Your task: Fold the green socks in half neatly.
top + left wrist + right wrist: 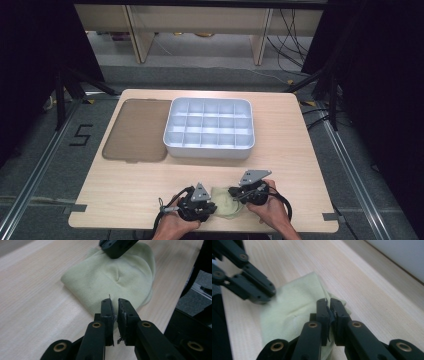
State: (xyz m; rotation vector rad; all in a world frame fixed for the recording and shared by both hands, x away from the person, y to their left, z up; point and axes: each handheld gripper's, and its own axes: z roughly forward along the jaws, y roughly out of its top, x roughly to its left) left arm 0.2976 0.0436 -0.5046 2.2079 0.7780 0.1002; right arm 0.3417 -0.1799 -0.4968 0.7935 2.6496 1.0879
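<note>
On the pale wooden table (125, 190), at the far left, a brownish translucent lid (137, 130) lies flat, its right edge just beside a white plastic organizer tray (210, 150) divided into many small square compartments; the tray sits toward the far middle of the table. Nearer the person, at the front edge, the left gripper (212, 206) is held in the left hand (172, 227), its grey three-cornered plate on top and a black cable looping off to its left. In the left gripper view its two black jaws are pressed nearly together, with only a thin slit between them, and they pinch the near edge of a pale yellow-green knitted cloth (117, 277). That cloth (226, 202) lies folded and a little rumpled on the table between the two grippers, close to the front edge and well apart from the tray. To its right, the right gripper (234, 192) is held in the right hand (272, 207) and points left toward the cloth. In the right gripper view its jaws likewise stand almost closed, nipping a fold of the cloth (294, 307) at its edge, while the left gripper (270, 293) shows farther off at the upper left, its tip resting on the cloth's opposite side.
</note>
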